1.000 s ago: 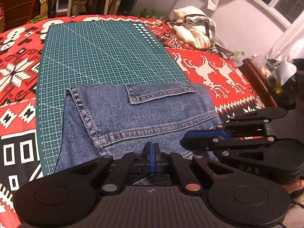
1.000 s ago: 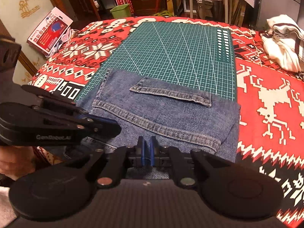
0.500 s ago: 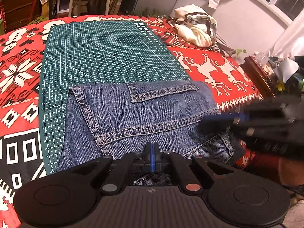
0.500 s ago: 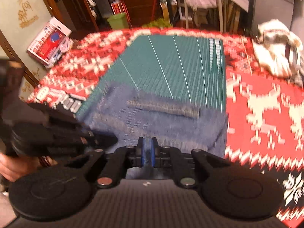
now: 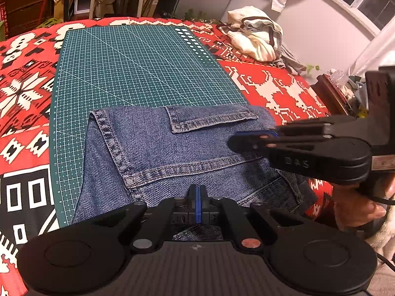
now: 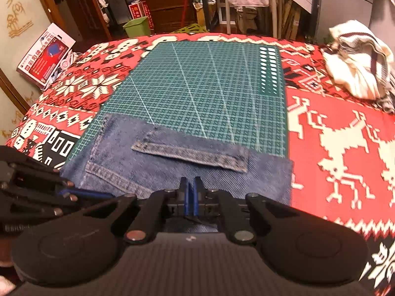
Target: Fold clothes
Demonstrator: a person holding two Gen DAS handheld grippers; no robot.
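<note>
Jeans, folded denim, lying at the near end of a green cutting mat on a red patterned bed cover.

Left wrist view: the jeans fill the lower centre of the frame, seams and a hem flap facing up; the left gripper, bottom centre, has its blue pads pressed together right at the denim's near edge, whether on cloth I cannot tell. The right gripper enters from the right edge, closed, low over the cloth, likely to pin or smooth the fold.
Right wrist view: jeans lower centre, partly blurred; right gripper nearly closed at the near hem, a thin slit showing; the left gripper sits at lower left. A cream garment waits at upper right, probably next.
</note>
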